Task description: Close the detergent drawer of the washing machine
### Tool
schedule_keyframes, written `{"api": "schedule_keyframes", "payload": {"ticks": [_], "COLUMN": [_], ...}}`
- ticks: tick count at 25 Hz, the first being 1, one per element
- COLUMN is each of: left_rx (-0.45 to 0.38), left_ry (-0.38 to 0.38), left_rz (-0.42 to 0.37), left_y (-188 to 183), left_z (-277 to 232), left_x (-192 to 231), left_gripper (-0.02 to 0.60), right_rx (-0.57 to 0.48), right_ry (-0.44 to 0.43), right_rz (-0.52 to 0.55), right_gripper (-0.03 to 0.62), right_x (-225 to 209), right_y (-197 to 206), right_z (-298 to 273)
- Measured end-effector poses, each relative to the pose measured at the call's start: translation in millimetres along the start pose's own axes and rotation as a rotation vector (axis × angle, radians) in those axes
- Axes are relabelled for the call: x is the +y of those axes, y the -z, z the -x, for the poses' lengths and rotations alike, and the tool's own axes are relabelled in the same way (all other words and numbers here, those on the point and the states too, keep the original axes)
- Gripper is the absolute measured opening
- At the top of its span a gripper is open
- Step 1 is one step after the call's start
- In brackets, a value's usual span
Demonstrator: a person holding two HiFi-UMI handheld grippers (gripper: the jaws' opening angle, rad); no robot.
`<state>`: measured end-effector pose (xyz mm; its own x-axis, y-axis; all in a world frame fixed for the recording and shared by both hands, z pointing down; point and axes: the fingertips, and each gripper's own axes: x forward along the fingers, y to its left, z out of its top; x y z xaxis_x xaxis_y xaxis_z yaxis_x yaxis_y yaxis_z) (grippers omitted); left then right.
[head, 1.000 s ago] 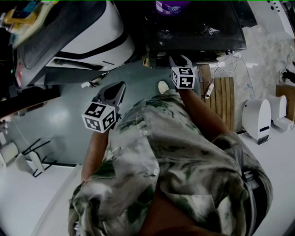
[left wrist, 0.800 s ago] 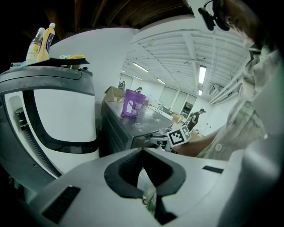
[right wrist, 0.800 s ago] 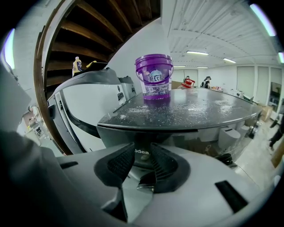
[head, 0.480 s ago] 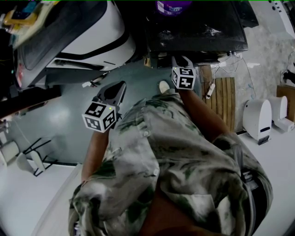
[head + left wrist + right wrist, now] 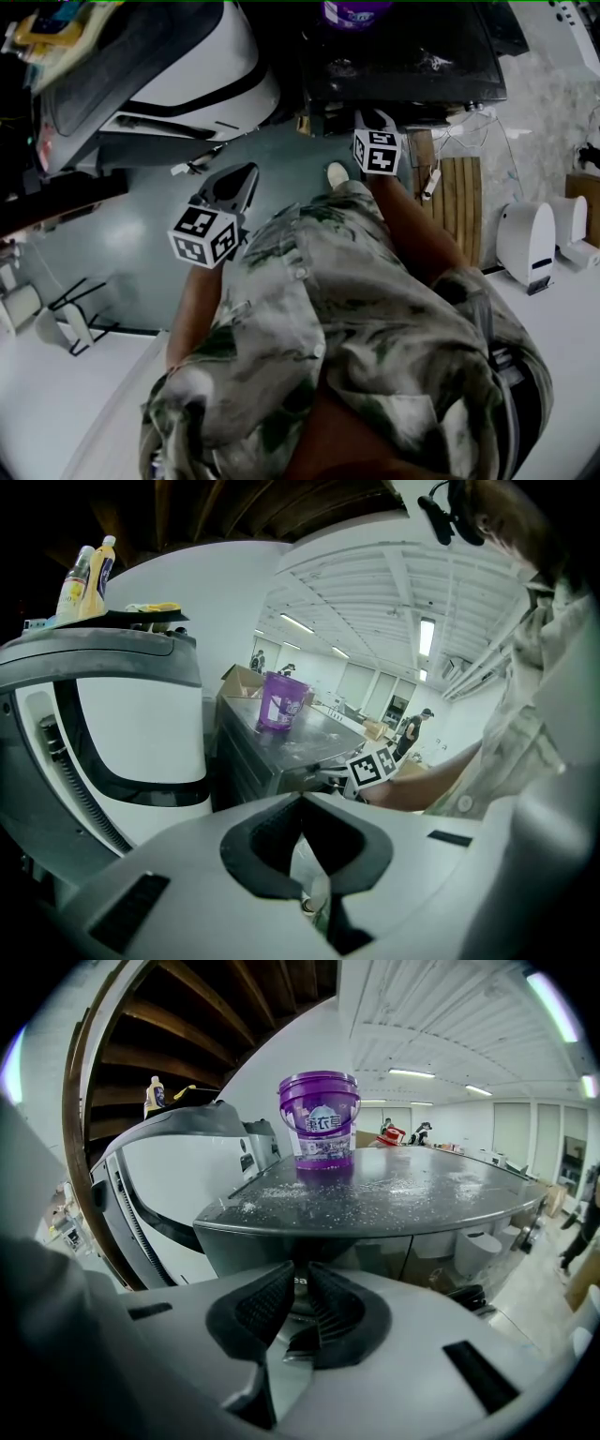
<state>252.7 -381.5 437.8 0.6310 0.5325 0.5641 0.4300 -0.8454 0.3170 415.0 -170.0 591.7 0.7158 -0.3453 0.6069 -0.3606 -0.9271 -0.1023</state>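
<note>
Right gripper (image 5: 298, 1274), jaws just closing to a slit on nothing, with the detergent drawer (image 5: 309, 1246) dead ahead of its tips, so push straight in — left gripper (image 5: 301, 804), pinched together and empty, hangs farther off.

The washing machine (image 5: 375, 1199) had a glossy dark top gritty with powder; the bucket (image 5: 320, 1119) was shiny plastic, the shirt (image 5: 356, 309) cloth.

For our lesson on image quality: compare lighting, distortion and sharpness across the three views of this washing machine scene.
Head view: dim and underexposed, the washing machine nearly black. Left gripper view: strong fisheye curves the ceiling; upper left dark. Right gripper view: purple bucket sharp, corners vignetted black.
</note>
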Motion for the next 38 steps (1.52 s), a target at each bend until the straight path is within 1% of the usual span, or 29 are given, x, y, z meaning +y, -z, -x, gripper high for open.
{"api": "schedule_keyframes", "payload": {"ticks": [2,5,14,19,25,29,32,38], "left_rx": [-0.004,-0.004,-0.016,-0.03,-0.046,-0.066,-0.084,-0.084], "left_ry": [0.01,0.034,0.119,0.156,0.184,0.184,0.185,0.221], "left_rz": [-0.004,-0.021,-0.07,-0.088,-0.101,-0.096,-0.086,-0.093], "left_y": [4,14,36,49,69,83,90,109], "left_z": [4,10,36,51,76,93,102,114], "left_x": [-3,-9,-29,-41,-55,-59,-58,-71], "left_gripper": [0.025,0.025,0.025,0.025,0.025,0.025,0.025,0.025], "right_rx": [-0.011,-0.03,-0.057,-0.066,-0.074,-0.072,-0.084,-0.096], "right_ry": [-0.003,-0.011,-0.048,-0.069,-0.124,-0.154,-0.172,-0.189], "right_rz": [-0.004,0.002,0.04,0.038,0.07,0.096,0.112,0.135], "right_gripper": [0.041,0.023,0.023,0.022,0.022,0.021,0.021,0.021], "right_x": [1,5,41,63,98,120,134,156], "right_y": [-1,0,28,41,57,72,77,86], "right_z": [4,20,113,167,225,259,280,313]}}
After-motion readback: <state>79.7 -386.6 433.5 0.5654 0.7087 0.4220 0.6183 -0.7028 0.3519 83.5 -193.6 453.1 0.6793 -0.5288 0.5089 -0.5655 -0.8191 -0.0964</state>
